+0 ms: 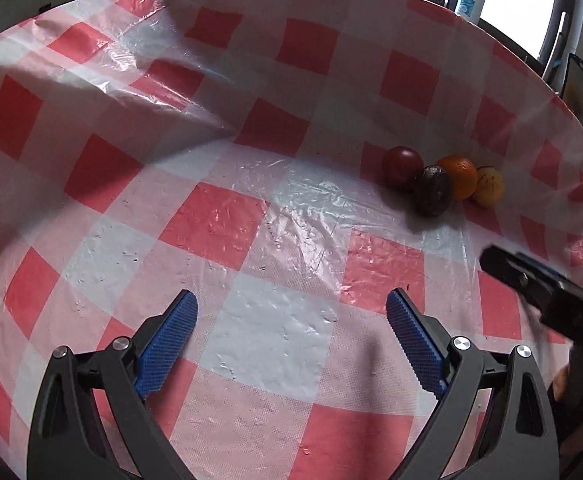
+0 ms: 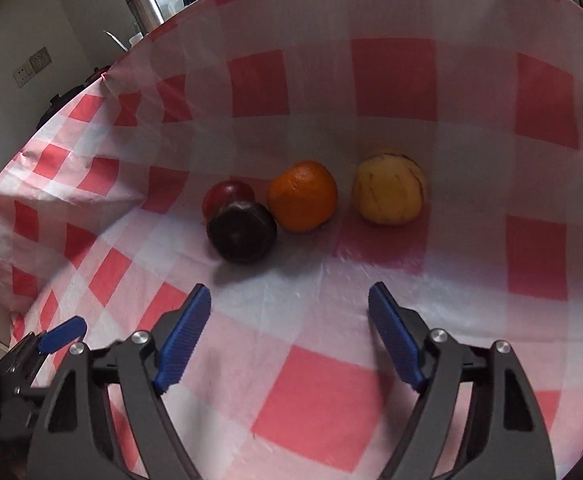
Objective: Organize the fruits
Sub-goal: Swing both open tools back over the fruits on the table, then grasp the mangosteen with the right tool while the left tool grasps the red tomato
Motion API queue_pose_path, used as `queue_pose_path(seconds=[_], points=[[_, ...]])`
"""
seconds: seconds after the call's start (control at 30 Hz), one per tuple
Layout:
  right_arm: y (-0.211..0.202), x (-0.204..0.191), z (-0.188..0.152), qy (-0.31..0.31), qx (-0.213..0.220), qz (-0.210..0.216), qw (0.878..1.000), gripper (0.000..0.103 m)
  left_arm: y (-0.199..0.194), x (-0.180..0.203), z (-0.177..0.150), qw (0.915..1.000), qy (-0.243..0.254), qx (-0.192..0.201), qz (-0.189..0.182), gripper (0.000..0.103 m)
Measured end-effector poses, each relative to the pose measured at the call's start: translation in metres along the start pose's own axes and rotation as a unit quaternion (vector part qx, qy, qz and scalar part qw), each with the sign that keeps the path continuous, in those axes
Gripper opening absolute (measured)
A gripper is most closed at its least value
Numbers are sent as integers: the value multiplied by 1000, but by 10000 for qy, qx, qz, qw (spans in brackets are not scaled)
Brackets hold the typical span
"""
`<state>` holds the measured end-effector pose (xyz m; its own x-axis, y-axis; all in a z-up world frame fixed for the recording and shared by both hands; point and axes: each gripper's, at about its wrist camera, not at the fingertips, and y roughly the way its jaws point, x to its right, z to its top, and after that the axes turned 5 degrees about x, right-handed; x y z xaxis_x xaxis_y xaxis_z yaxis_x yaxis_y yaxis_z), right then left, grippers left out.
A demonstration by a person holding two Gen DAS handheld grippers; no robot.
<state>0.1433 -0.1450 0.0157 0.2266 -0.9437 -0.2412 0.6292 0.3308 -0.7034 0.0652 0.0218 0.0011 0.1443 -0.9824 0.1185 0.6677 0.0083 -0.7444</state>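
Right wrist view: the right gripper (image 2: 289, 332) has its blue ribbed pads (image 2: 185, 336) spread wide with nothing between them, low over the red-and-white checked tablecloth (image 2: 315, 408). Just ahead of the fingertips sit four fruits in a loose row. Nearest is a dark purple, almost black fruit (image 2: 241, 232), which leans against a red fruit (image 2: 227, 196) behind it. The orange (image 2: 302, 195) lies just beside the dark one, very close or touching; I cannot tell which. The yellow fruit with thin purple streaks (image 2: 389, 190) stands a little apart on the right.

In the left wrist view, the left gripper (image 1: 291, 334) is equally released and empty, well back from the same cluster: the red fruit (image 1: 402, 168), the dark fruit (image 1: 432, 190), the orange (image 1: 457, 176) and the yellow one (image 1: 489, 186). No bowl or tray shows in either view, so where the fruits should go cannot be told.

The step in hand looks like a first pick by the right gripper. The yellow fruit is probably the cleanest target, since its sides are free for both pads. Going for the dark fruit risks nudging its neighbours, so a finger should not be pushed into the tight gap by the orange. Round fruit rolls; centre the pads across the widest part and close gently.
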Motion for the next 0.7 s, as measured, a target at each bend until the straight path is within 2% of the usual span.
queue_pose_path(seconds=[0.17,0.37,0.4,0.43,0.5,0.7], points=[[25,-16,20,-216,-38,-148,9997,77,3,4,-1,9997,193,-58,101,92],[32,-24,25,-370,-33,-308,9988,69,3,3,-1,9997,199,-46,97,92],[31,-24,25,-382,-5,-304,9988,62,3,3,-1,9997,200,-45,99,92],[29,-25,24,-405,45,-273,9988,41,3,3,-1,9997,202,-45,99,92],[24,-24,22,-384,120,-352,9986,42,4,3,-1,9997,215,-45,105,92],[-3,-9,1,-201,187,-146,9995,42,4,3,-1,9998,197,-21,83,92]])
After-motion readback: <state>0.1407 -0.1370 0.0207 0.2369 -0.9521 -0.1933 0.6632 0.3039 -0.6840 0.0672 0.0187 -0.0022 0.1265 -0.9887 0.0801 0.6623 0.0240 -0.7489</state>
